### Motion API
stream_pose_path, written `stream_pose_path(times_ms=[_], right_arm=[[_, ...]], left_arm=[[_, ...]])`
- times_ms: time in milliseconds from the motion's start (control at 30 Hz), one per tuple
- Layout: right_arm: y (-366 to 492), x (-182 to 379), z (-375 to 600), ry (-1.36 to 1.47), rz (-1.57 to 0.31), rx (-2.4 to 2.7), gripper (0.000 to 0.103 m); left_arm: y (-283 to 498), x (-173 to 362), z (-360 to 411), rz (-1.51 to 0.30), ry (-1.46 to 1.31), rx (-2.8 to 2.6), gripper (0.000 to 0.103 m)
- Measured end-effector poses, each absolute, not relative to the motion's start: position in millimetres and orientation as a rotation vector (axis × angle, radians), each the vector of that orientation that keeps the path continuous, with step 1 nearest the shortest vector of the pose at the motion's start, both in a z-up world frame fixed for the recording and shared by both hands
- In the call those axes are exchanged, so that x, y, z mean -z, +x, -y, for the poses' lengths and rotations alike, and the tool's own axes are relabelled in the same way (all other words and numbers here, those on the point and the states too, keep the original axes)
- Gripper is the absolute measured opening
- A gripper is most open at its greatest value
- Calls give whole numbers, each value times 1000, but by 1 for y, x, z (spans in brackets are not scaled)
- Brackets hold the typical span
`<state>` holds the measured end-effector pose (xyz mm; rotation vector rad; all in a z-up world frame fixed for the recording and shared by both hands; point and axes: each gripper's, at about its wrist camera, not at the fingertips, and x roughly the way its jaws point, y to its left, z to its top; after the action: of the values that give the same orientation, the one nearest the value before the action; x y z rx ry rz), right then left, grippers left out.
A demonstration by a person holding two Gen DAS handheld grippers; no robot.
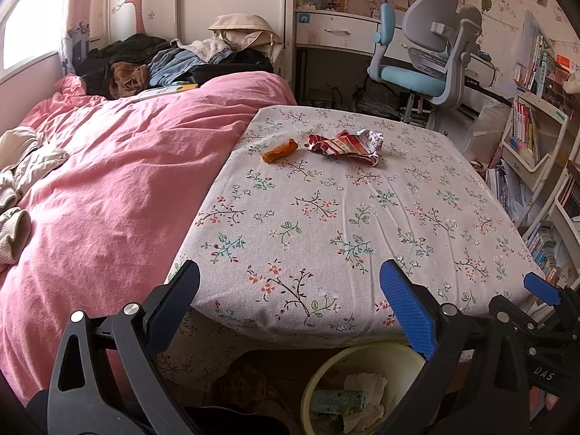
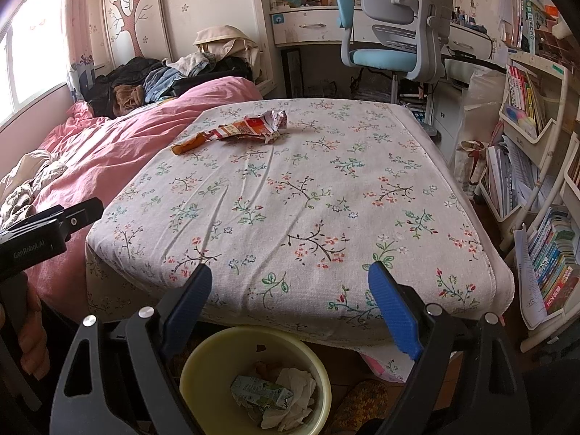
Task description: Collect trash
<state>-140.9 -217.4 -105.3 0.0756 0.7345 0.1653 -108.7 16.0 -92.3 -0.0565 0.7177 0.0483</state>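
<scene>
A crumpled red and white wrapper (image 1: 346, 145) (image 2: 250, 128) and an orange peel piece (image 1: 280, 150) (image 2: 186, 145) lie at the far side of the floral-cloth table (image 1: 326, 217) (image 2: 290, 199). A yellow bin (image 1: 326, 373) (image 2: 203, 359) stands on the floor under the near table edge, holding a squashed carton (image 2: 261, 391) and tissues (image 2: 293, 384). My left gripper (image 1: 290, 308) is open and empty above the near edge. My right gripper (image 2: 290, 304) is open and empty above the bin. The right gripper also shows at the right of the left wrist view (image 1: 540, 286).
A bed with a pink duvet (image 1: 108, 181) (image 2: 108, 145) lies left of the table, with piled clothes (image 1: 145, 61) at its head. A blue desk chair (image 1: 424, 58) (image 2: 391, 36) stands beyond the table. Bookshelves (image 2: 536, 145) line the right side. A slipper (image 2: 362, 402) lies beside the bin.
</scene>
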Motion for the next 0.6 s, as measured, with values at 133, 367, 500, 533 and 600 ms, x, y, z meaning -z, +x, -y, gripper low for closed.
stream_pose_path(times_ms=[133, 367, 500, 533, 600], right_arm=[[-141, 106, 217, 77, -736, -165, 84], [-141, 106, 217, 77, -736, -165, 84], [-141, 106, 217, 77, -736, -165, 84], [-141, 106, 217, 77, -736, -165, 84], [-141, 106, 217, 77, -736, -165, 84]], left_arm=[[-108, 93, -17, -719, -58, -49, 96], [-108, 93, -17, -719, -59, -50, 96], [-108, 93, -17, -719, -58, -49, 96], [-108, 93, -17, -719, -58, -49, 96], [-108, 93, -17, -719, -58, -49, 96]])
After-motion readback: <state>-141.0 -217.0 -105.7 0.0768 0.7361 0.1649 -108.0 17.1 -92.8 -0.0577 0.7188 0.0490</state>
